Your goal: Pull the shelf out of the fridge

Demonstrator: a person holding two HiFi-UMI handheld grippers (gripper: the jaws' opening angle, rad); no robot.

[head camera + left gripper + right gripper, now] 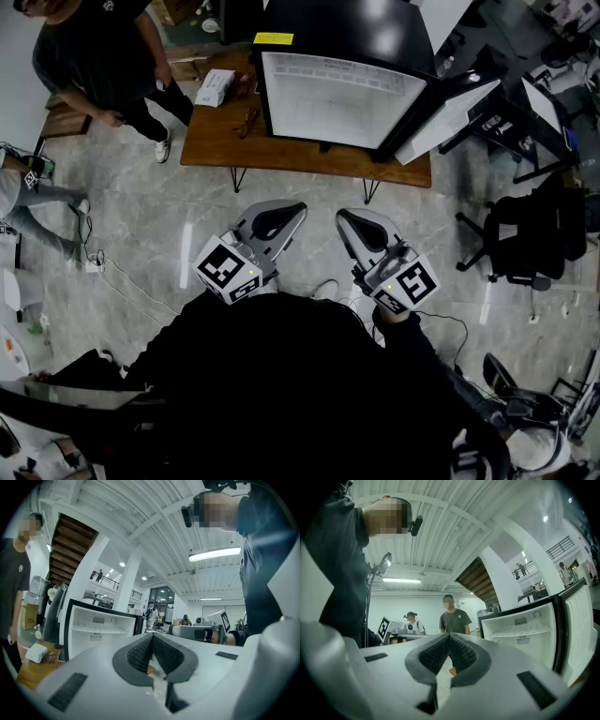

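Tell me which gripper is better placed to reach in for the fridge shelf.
Right, probably, by a little. Both are shut, empty and short of the fridge, but the right gripper sits squarely before its open front and shelf, while the left gripper faces the left edge.

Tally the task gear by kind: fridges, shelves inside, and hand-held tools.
fridge: 1
shelf: 1
tool: 2 (left tool, right tool, both shut and empty)
Total: 4
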